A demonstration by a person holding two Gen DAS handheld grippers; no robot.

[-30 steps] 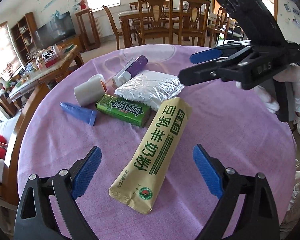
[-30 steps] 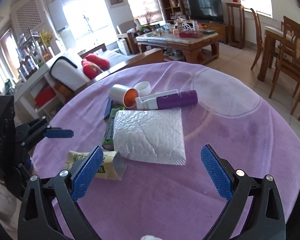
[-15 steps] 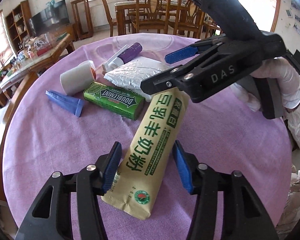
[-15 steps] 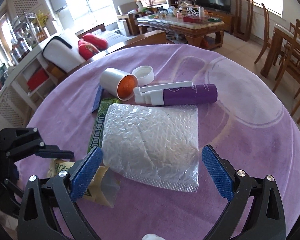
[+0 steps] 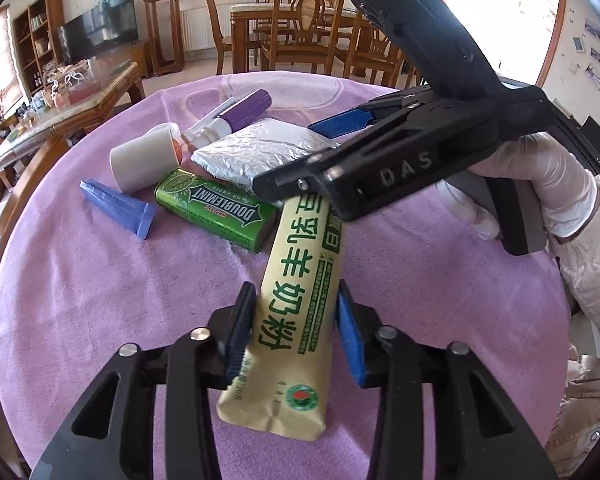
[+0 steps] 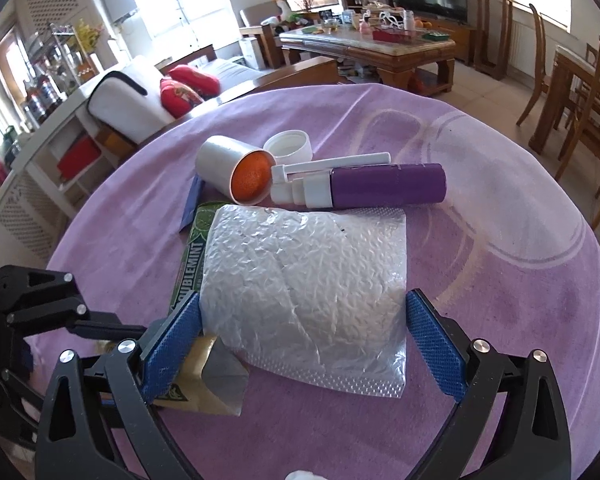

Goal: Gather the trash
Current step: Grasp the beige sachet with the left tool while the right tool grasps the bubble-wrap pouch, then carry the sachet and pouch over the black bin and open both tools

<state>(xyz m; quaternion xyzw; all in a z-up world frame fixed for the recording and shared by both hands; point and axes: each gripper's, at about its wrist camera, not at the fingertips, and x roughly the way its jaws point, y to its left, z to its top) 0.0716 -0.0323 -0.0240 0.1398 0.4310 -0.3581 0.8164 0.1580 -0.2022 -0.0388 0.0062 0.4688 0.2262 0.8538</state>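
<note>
1. Left gripper (image 5: 296, 330): jaws are closing on the long yellow powder sachet (image 5: 296, 300); both blue pads sit against its sides, with the sachet lying on the purple-clothed worktop (image 5: 80, 300).
2. Right gripper (image 6: 302, 338): jaws stand wide and are closing around the silver foil pouch (image 6: 304, 284). The left pad touches the pouch edge; the right pad lies just beside it, contact uncertain.
3. Gloved hand (image 5: 540, 184) carries the right gripper above the pouch.
4. Containers: the white tub (image 6: 228, 172) lies on its side, its orange interior facing the purple spray bottle (image 6: 380, 186); its white lid (image 6: 288, 146) lies just behind.
5. Green gum pack (image 5: 216, 208) lies partly under the pouch, beside the sachet's far end.
6. Blue wedge piece (image 5: 118, 208) lies near the tub, apart from both grippers.
</note>
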